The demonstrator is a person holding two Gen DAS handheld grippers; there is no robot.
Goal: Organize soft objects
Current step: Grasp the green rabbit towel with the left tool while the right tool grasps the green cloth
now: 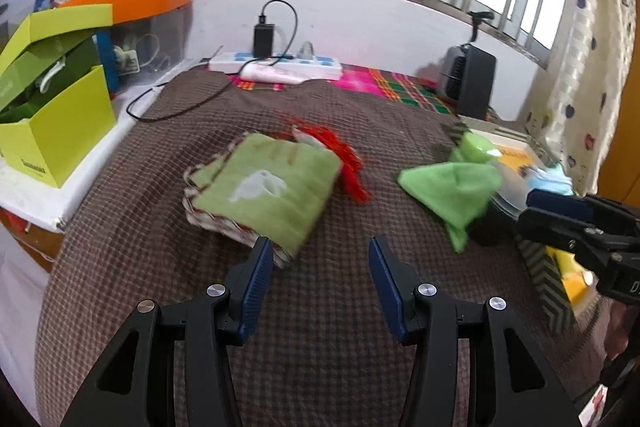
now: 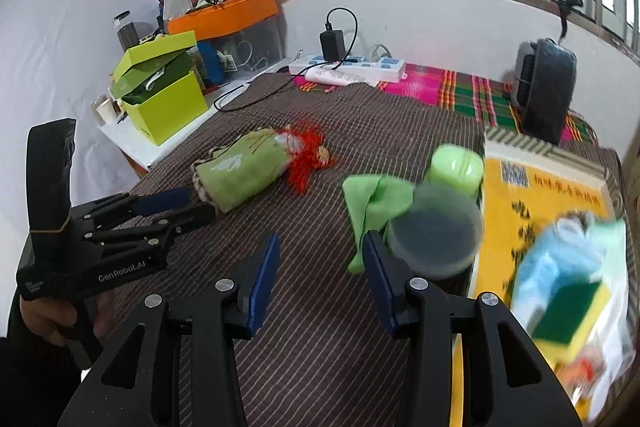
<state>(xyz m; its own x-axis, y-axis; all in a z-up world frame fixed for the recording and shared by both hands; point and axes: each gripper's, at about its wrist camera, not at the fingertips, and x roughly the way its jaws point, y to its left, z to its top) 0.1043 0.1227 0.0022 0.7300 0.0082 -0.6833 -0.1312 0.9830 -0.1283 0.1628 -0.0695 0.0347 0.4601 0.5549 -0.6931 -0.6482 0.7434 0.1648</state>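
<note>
A folded green towel (image 1: 260,191) with a white bird print tops a small stack of cloths on the brown checked bedcover (image 1: 200,307); a red tassel (image 1: 352,167) lies at its far side. My left gripper (image 1: 320,251) stands open just in front of the stack, nothing between its fingers. A crumpled light-green cloth (image 1: 452,191) lies to the right. In the right wrist view the same cloth (image 2: 372,203) sits just beyond my open, empty right gripper (image 2: 320,247), beside a dark round jar (image 2: 436,231). The towel stack (image 2: 240,171) is further left, near the left gripper (image 2: 198,205).
A yellow printed box (image 2: 540,203) at the right holds a blue cloth (image 2: 560,259) and a green-yellow sponge (image 2: 572,323). A green cup (image 2: 456,167) stands behind the jar. A lime box (image 1: 52,131), power strip (image 1: 276,65) and black heater (image 1: 468,79) line the far sides.
</note>
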